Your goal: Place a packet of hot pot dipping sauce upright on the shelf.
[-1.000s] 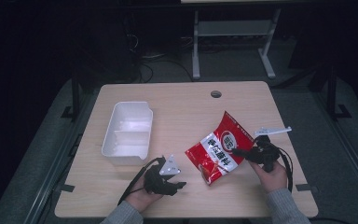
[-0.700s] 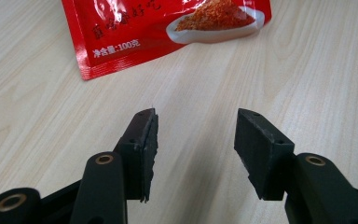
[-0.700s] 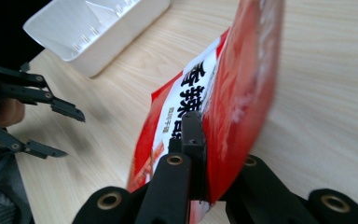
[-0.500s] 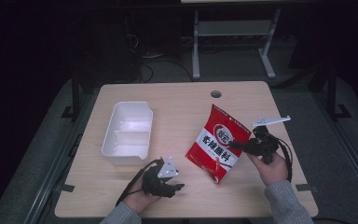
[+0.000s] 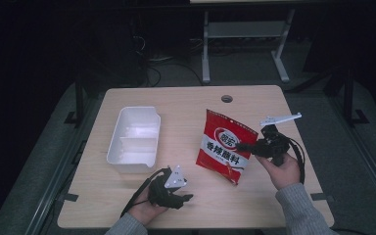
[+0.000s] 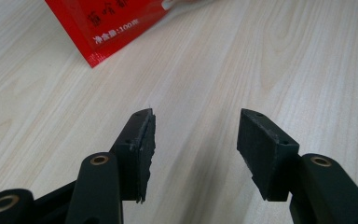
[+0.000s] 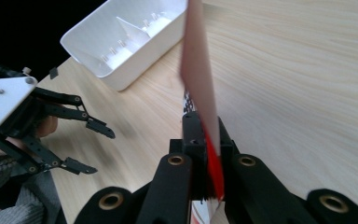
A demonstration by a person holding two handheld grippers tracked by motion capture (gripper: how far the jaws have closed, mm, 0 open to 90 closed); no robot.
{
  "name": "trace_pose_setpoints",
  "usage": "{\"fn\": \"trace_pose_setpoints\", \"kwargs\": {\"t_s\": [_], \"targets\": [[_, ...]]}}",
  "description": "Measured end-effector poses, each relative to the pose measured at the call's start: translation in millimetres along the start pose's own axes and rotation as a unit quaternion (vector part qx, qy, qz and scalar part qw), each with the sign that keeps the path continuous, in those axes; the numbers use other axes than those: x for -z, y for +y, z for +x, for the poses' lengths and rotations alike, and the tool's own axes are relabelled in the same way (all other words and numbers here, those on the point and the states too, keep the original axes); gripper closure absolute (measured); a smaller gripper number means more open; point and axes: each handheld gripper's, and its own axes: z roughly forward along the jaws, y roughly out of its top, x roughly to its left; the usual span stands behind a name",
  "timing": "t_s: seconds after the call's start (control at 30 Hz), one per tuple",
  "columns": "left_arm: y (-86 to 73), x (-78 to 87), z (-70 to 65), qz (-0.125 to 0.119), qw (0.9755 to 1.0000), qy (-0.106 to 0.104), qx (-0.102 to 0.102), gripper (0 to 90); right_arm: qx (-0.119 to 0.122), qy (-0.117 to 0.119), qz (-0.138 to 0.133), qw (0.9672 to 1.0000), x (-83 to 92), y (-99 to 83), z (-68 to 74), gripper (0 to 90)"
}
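Red seasoning packet (image 5: 226, 151) held off the table (image 5: 191, 105), right of centre, pinched at its right edge by the right gripper (image 5: 245, 146); jaws pressed tight on the film, seen edge-on between them in the right gripper view (image 7: 208, 154); packet's long axis runs from upper left to lower right in the high view, upper edge tipped away from the person, lowest corner just above the wood; it hangs as a stiff sheet, so likely to swing if moved fast. White divided tray (image 5: 135, 138) sits to the packet's left, well apart, open side up, compartments bare as far as can be seen; its long axis runs away from the person. Left gripper (image 5: 188, 197) rests low at the near edge just before the tray's near end; jaws spread, having just been opening, nothing between the pads (image 6: 144, 149); only the packet's red corner (image 6: 107, 28) lies ahead of it. Judgement: the coming move turns on carrying the packet leftward over the tray; the right hand holds it, though the left is nearer the tray.
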Motion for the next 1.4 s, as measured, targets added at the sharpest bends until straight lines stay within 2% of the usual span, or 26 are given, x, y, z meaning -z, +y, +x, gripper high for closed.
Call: {"fn": "trace_pose_setpoints", "kwargs": {"t_s": [0.27,0.6,0.73,1.4], "targets": [[-4.0,3.5,-1.2,0.000,1.0000,0.000,0.001,45.4,0.016,0.010,0.006,0.9998,-2.6,11.6,12.6,89.4],[-3.8,3.8,-2.0,0.000,1.0000,0.001,-0.002,43.4,0.018,0.024,0.005,0.9995,-7.1,27.2,21.6,89.5],[-3.8,4.0,-3.0,0.000,1.0000,0.003,-0.003,41.8,0.015,0.039,-0.003,0.9991,-9.0,33.7,23.9,89.5],[-7.8,7.1,-4.2,0.001,1.0000,0.006,-0.005,37.2,0.032,0.063,-0.015,0.9974,-23.8,65.9,43.3,89.5]]}}
